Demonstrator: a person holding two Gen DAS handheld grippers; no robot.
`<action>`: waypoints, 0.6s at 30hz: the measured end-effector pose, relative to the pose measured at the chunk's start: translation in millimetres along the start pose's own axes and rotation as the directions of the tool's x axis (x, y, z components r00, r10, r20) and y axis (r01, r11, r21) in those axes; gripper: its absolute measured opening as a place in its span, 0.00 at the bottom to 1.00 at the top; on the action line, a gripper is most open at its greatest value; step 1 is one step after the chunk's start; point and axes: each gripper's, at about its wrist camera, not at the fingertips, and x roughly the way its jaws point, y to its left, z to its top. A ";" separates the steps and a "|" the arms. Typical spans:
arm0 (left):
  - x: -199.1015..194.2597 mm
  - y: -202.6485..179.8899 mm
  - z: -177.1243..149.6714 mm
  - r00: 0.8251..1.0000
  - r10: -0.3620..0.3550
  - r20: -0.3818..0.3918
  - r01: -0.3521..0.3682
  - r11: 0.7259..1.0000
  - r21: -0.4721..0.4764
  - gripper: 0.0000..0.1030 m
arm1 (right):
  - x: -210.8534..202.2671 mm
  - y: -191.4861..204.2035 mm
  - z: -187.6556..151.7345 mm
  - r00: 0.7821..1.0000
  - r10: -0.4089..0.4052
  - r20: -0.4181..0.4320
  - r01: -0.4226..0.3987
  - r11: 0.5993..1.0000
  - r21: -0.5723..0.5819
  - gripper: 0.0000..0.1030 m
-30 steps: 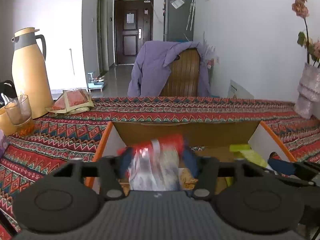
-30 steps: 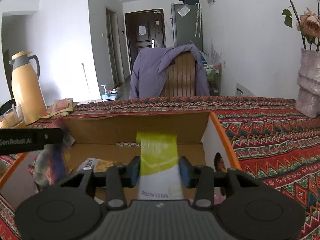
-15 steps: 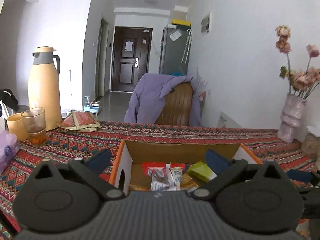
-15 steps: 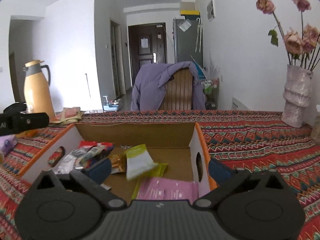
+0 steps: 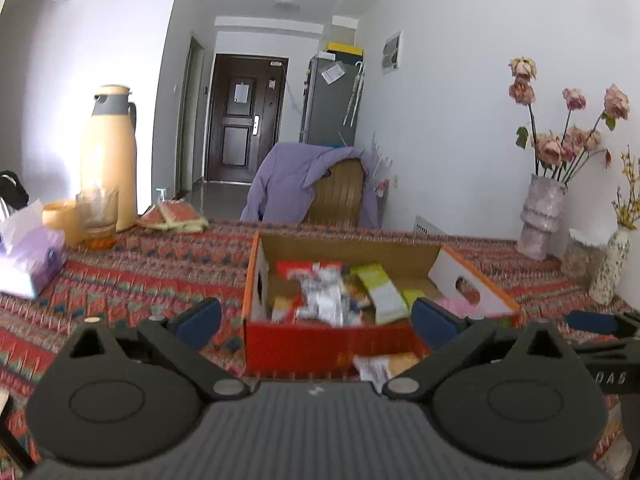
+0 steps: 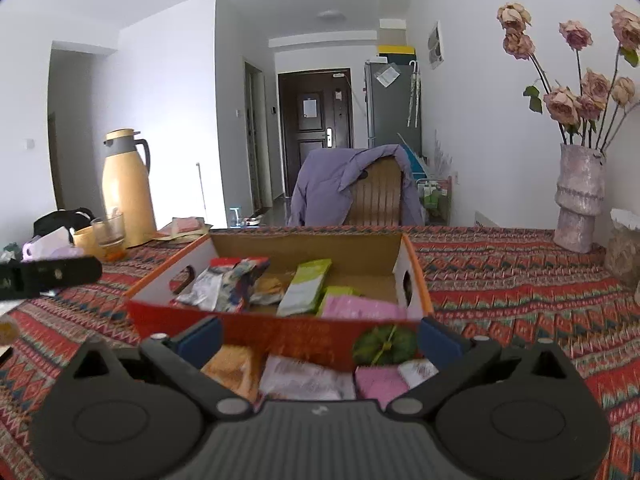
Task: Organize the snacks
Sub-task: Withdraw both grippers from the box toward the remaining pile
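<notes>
An open cardboard box (image 5: pixel 320 344) (image 6: pixel 280 330) with a red front and orange rim sits on the patterned tablecloth. Inside lie a red-and-silver snack bag (image 5: pixel 320 296) (image 6: pixel 224 280), a green-and-white packet (image 5: pixel 382 290) (image 6: pixel 306 286) and a pink packet (image 6: pixel 360 306). More loose packets lie on the cloth in front of the box: an orange one (image 6: pixel 232 372), a pale one (image 6: pixel 304 380), a pink one (image 6: pixel 380 384). My left gripper (image 5: pixel 316 316) is open and empty, held back from the box. My right gripper (image 6: pixel 320 334) is open and empty above the loose packets.
A yellow thermos (image 5: pixel 108 156), a glass (image 5: pixel 98 216) and a purple tissue pack (image 5: pixel 32 256) stand at the left. A vase of dried roses (image 6: pixel 580 196) stands at the right. A chair with a purple jacket (image 5: pixel 316 188) is behind the table.
Both grippers opened and dropped their packets into the box, then pulled back and up. The red-and-silver bag and green packet now lie in the box.
</notes>
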 end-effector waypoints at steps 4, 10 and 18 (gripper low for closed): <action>-16.6 1.6 -20.8 1.000 -0.010 -0.019 0.010 1.000 0.014 1.00 | -12.8 5.9 -20.6 1.000 0.025 -0.015 -0.025 1.000 0.016 1.00; -37.5 10.9 -44.8 0.999 -0.022 -0.043 0.022 1.000 0.013 1.00 | -27.1 17.1 -43.1 0.997 0.057 -0.044 -0.058 0.998 -0.004 1.00; -49.3 19.3 -63.2 0.997 -0.014 -0.076 0.016 1.000 0.025 1.00 | -38.6 31.7 -58.7 0.997 0.052 -0.063 -0.053 0.998 -0.014 1.00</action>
